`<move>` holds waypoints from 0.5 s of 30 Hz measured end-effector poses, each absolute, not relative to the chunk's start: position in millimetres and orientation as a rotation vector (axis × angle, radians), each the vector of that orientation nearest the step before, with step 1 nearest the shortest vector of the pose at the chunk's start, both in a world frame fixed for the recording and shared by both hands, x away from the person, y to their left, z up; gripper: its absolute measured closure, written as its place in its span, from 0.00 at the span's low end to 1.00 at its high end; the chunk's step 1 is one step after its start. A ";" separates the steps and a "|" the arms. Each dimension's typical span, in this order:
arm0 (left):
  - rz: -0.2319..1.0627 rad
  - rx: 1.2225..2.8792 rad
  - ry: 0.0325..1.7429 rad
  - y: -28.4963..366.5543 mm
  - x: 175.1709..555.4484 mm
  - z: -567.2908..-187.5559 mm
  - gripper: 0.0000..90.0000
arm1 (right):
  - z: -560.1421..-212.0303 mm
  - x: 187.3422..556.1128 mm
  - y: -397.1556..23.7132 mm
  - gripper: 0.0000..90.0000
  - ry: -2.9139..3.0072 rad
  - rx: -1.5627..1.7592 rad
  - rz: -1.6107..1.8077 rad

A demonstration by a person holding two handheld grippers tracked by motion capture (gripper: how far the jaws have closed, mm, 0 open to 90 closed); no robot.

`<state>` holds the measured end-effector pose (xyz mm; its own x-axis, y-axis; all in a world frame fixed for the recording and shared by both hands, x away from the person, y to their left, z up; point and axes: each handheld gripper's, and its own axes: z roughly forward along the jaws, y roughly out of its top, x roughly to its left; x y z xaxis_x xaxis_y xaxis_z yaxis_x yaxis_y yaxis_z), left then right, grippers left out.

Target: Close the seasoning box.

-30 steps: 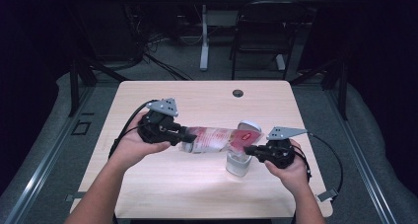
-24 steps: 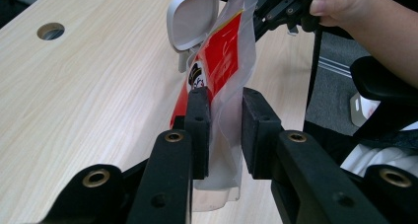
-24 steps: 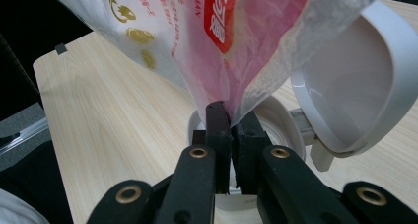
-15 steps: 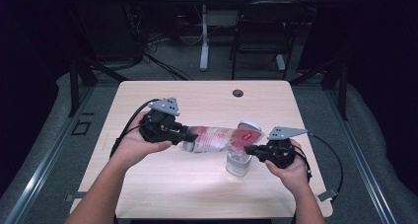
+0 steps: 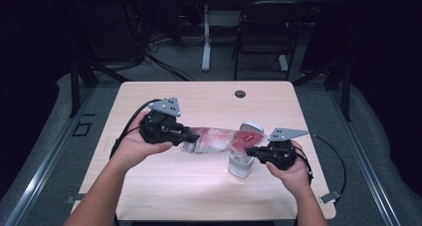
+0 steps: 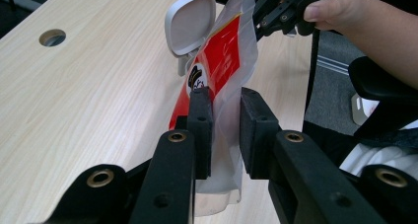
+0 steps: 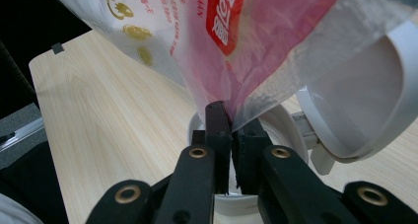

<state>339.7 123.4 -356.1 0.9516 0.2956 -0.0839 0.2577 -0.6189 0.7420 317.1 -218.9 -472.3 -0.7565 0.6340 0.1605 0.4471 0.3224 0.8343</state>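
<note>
A plastic bag [image 5: 214,139] with red print hangs level above the table, stretched between both grippers. My left gripper [image 5: 191,136] holds its left end; in the left gripper view the bag [image 6: 226,61] sits between the pads [image 6: 201,130], and the jaws have just been closing on it. My right gripper [image 5: 249,150] is shut on the bag's other end, pinching a thin edge [image 7: 246,36] between its fingertips [image 7: 231,118]. Right under that end stands a clear container [image 5: 240,165] with its white flip lid [image 5: 252,126] up. The lid [image 7: 365,95] rises beside the container's white rim [image 7: 197,130].
The light wooden table [image 5: 199,186] has a round cable hole [image 5: 240,93] near its far edge. Cables trail from both grippers over the table's sides. A dark chair [image 5: 268,32] and a table leg [image 5: 205,37] stand on the floor beyond.
</note>
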 end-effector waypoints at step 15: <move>0.063 2.262 0.397 126.4 340.0 -356.9 0.86 | -473.8 318.1 -214.1 0.96 2.392 0.987 1.401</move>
